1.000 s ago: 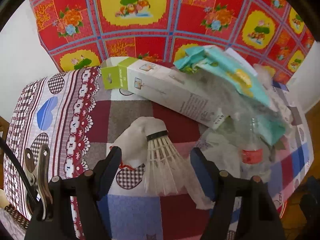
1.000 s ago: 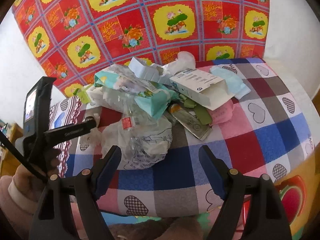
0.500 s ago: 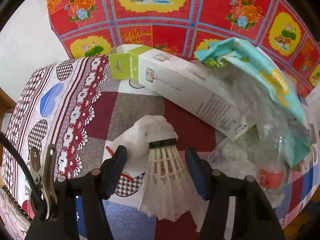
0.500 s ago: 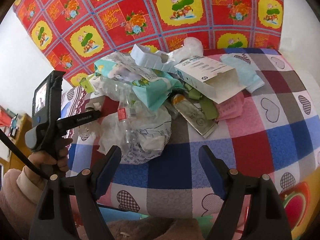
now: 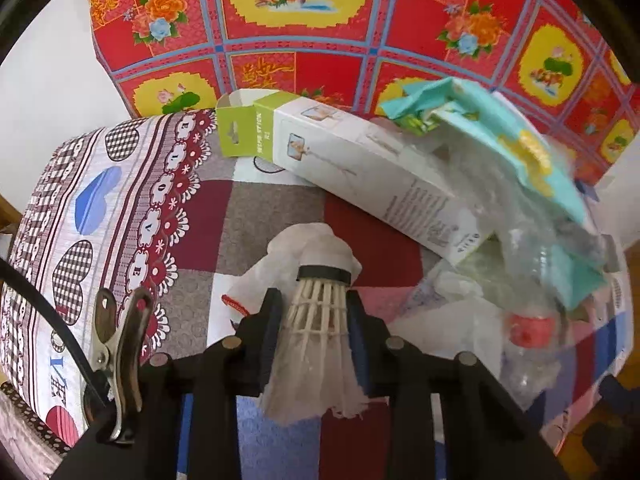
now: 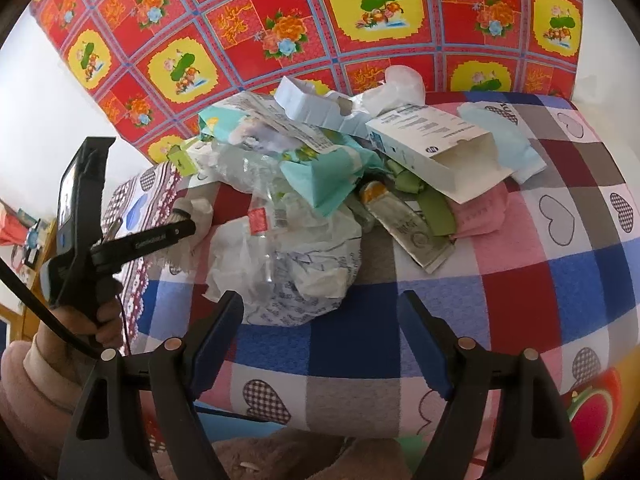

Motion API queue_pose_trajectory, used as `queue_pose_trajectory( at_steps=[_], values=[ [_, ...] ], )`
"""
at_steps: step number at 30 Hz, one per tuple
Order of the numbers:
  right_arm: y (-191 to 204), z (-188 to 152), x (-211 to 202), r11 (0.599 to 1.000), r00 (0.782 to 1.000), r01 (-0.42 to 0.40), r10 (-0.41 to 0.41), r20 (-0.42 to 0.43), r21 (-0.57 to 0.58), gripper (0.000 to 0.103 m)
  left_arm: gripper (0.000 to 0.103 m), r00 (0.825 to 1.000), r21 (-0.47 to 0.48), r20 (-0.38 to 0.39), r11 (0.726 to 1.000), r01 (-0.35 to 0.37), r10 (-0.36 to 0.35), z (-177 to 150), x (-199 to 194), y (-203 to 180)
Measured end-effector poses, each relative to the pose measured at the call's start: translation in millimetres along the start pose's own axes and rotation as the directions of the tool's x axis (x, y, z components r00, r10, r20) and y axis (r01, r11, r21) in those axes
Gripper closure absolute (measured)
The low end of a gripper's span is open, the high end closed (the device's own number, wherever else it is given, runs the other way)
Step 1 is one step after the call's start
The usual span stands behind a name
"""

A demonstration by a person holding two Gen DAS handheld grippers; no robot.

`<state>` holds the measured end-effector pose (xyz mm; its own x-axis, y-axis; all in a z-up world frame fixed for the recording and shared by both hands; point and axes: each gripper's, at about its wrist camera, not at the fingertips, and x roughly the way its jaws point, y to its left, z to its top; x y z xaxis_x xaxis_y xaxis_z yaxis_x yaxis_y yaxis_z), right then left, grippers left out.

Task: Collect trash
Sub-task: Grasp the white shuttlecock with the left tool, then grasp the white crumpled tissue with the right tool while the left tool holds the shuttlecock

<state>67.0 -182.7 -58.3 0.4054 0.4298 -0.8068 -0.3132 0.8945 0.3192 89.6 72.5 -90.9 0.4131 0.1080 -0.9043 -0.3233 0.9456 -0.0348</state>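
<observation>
Left wrist view: your left gripper (image 5: 316, 312) was clenched on the shuttlecock (image 5: 320, 320), pads pressed against the feather skirt just below the black band, white cork tip pointing away from you. It sat over a crumpled white wrapper (image 5: 256, 280) on the checked tablecloth (image 5: 248, 208), near the table's left edge. Beyond it a long white-and-green box (image 5: 360, 168) lay diagonally, its far end under a teal packet (image 5: 516, 148). A clear plastic bottle (image 5: 532, 320) with a red label lay at right; blur there, so contact with the bag beneath is uncertain.

Right wrist view: your right gripper (image 6: 320, 328) was released, jaws spread wide over bare cloth at the table's near edge. The trash pile (image 6: 320, 184) sat just beyond, toward the far edge. An open white carton (image 6: 436, 148) rested on its right side.
</observation>
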Motion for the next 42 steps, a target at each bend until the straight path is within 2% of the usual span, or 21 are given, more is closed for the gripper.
queue_pose_trajectory(
  at_steps=[11, 17, 21, 29, 42],
  values=[
    [26.8, 4.9, 3.3, 1.0, 1.0, -0.007, 0.007, 0.013, -0.003, 0.021, 0.071, 0.994, -0.002, 0.004, 0.994, 0.113, -0.113, -4.1, -32.8, 24.2],
    [44.7, 7.5, 13.2, 0.999, 1.0, -0.026, 0.026, -0.001, -0.031, 0.022, 0.07, 0.996, -0.019, 0.026, 0.997, 0.081, -0.08, -6.2, -44.5, 47.6],
    [62.1, 12.4, 20.4, 0.996, 0.999, -0.039, 0.038, -0.009, -0.075, 0.022, 0.07, 0.999, -0.05, 0.03, 0.998, 0.043, -0.042, -8.4, -46.4, 69.2],
    [102.2, 31.3, 41.3, 0.981, 0.995, -0.098, 0.093, -0.04, -0.17, 0.022, 0.07, 0.999, -0.117, 0.033, 0.993, 0.012, -0.009, -17.7, -48.9, 108.0],
    [155.5, 54.6, 102.2, 0.951, 0.988, -0.137, 0.111, -0.109, -0.278, 0.022, 0.07, 1.0, -0.205, 0.013, 0.979, -0.01, 0.013, -37.4, -46.7, 151.8]
  ],
)
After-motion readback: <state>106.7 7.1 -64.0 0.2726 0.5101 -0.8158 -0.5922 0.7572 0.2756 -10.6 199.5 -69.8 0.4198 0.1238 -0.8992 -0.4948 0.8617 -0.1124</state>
